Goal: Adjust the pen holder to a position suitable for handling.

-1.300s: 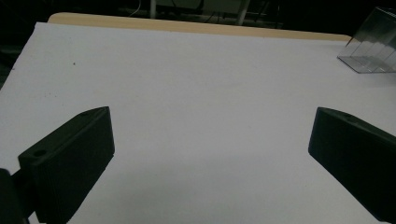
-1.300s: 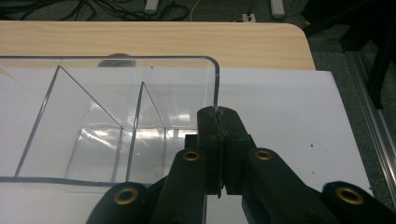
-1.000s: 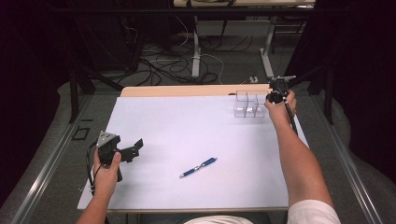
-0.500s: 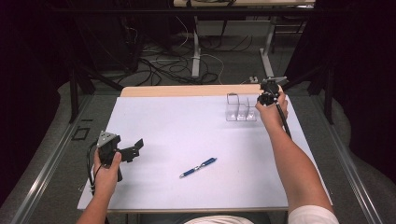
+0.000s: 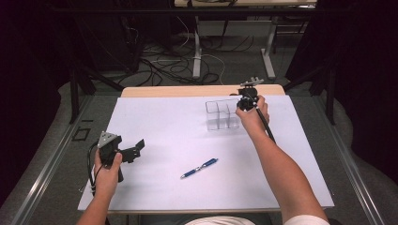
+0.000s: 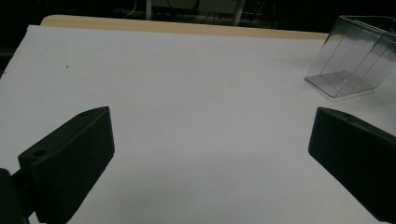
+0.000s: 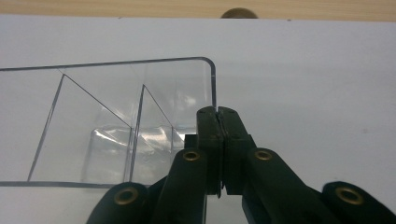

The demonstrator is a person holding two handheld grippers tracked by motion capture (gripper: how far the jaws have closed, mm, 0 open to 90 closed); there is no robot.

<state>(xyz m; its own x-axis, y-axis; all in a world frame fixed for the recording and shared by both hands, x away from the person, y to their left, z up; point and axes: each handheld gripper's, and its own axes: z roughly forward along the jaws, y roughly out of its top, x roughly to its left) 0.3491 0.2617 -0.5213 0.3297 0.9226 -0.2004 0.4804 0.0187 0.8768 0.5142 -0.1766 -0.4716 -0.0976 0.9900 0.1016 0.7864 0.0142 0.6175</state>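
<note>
Clear box (image 5: 222, 115) at the far right of the white table (image 5: 164, 117), its side wall pinched by the right gripper (image 7: 217, 112). Pen (image 5: 199, 168) lying near the middle. Left gripper (image 5: 133, 150) spread wide, holding nothing, well apart from the box.

One clear organizer (image 5: 222, 115); one blue pen (image 5: 199, 168); two grippers.

right tongs (image 5: 246, 101) and clear organizer (image 5: 222, 115) shifted left
</note>
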